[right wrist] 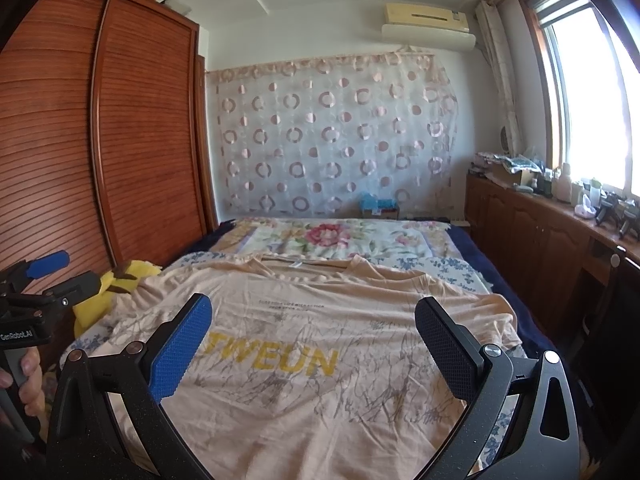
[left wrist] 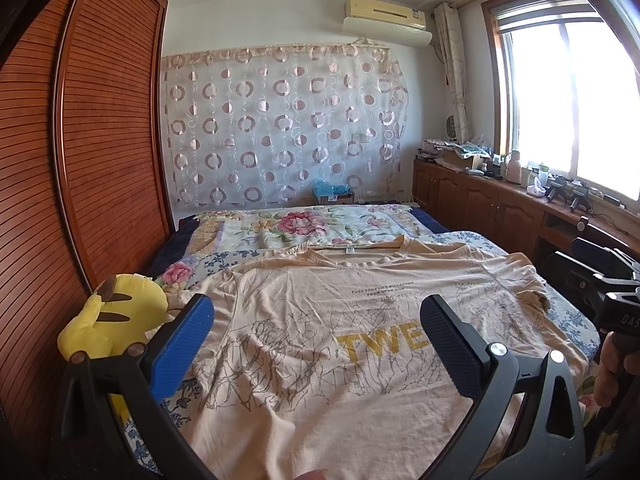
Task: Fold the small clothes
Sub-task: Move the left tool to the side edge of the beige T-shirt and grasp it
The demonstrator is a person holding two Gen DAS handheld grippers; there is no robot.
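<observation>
A peach T-shirt [left wrist: 304,344] with yellow letters and grey branch prints lies spread flat, front up, on the bed, collar toward the far wall; it also shows in the right wrist view [right wrist: 320,360]. My left gripper [left wrist: 316,320] is open and empty above the shirt's lower left part. My right gripper [right wrist: 314,320] is open and empty above its lower right part. Each gripper has one blue pad and one black pad. The right gripper shows at the right edge of the left wrist view [left wrist: 608,300], the left gripper at the left edge of the right wrist view [right wrist: 44,280].
A yellow plush toy [left wrist: 116,320] lies at the shirt's left, next to the wooden wardrobe [left wrist: 100,160]. A floral quilt [left wrist: 304,228] covers the far bed. Low wooden cabinets [left wrist: 500,204] with clutter run along the right under the window.
</observation>
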